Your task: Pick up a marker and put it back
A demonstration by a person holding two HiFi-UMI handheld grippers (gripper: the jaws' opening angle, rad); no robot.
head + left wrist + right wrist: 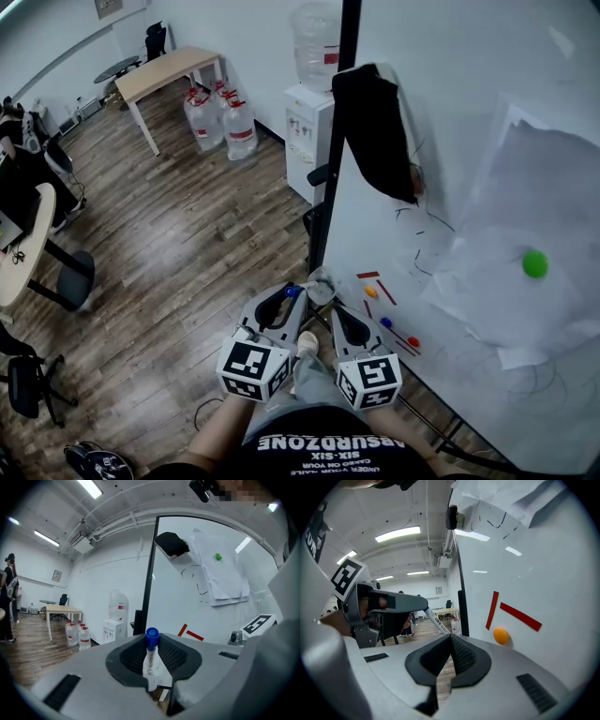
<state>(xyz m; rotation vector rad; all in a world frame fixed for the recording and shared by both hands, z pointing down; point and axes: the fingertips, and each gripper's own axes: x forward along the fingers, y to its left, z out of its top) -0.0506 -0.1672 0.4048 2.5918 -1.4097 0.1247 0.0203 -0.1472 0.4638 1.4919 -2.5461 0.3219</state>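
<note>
Water dispenser near water jugs, wooden desk

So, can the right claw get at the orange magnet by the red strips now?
Probably yes: the right claw is shut and empty, and the orange magnet sits on the whiteboard just ahead, nothing between.

Printed in white, upside down in the head view, on the black shirt: "ABSURDZONE" in large letters; beneath it "SIX-SIX"; a third, smaller line too fine to read; black-and-white square code patterns, no letters, on the cube of the left gripper and the cube of the right gripper; fine dark print on the white barrel of the marker, too small to read; red labels on the water cooler's bottle and on the floor jugs, illegible.
</note>
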